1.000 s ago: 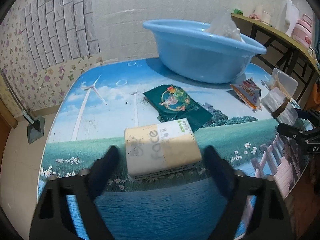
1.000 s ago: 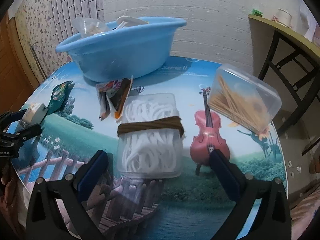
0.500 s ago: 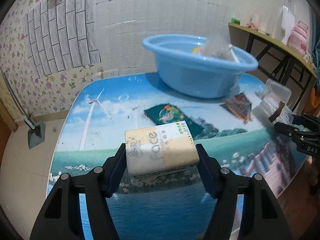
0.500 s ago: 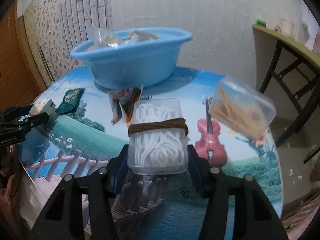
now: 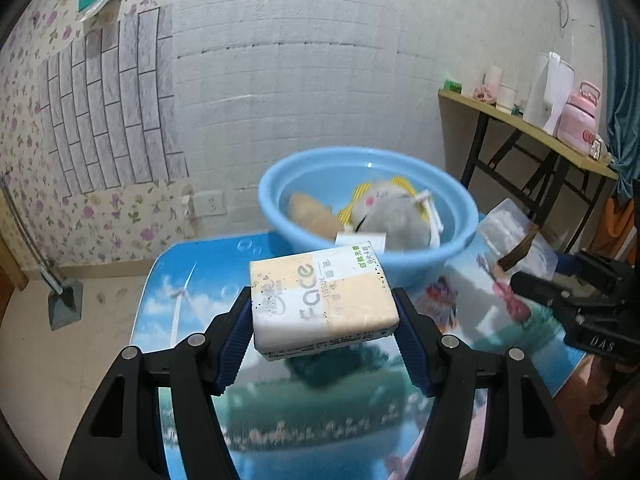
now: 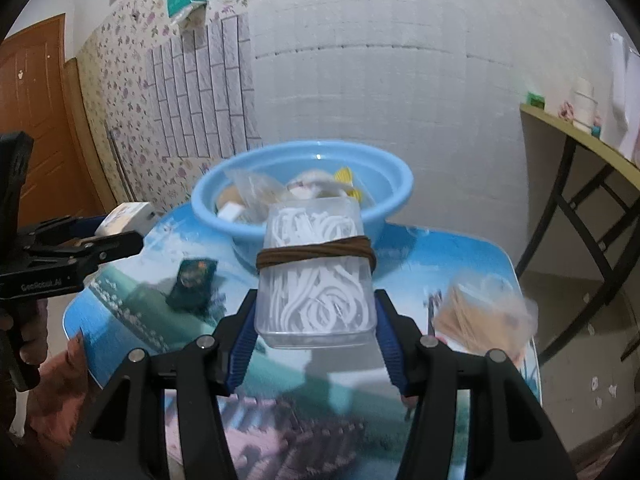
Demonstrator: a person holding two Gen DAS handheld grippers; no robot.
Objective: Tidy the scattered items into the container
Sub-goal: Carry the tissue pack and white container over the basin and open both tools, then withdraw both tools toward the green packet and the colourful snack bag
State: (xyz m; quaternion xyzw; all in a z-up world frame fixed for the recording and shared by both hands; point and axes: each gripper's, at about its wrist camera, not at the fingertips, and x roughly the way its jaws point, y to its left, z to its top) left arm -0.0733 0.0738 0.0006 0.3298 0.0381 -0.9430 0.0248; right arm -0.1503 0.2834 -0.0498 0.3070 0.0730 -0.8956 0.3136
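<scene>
You had the blue basin at 12 o'clock on the worktop, both loads lifted short of it. Carry each past the rim before releasing. Your left gripper pinched the tissue pack, long axis crosswise; your right gripper clamped the clear box, long axis pointing at the basin

From each wrist we look forward along the fingers, close above the table; both views share the blue basin.
</scene>
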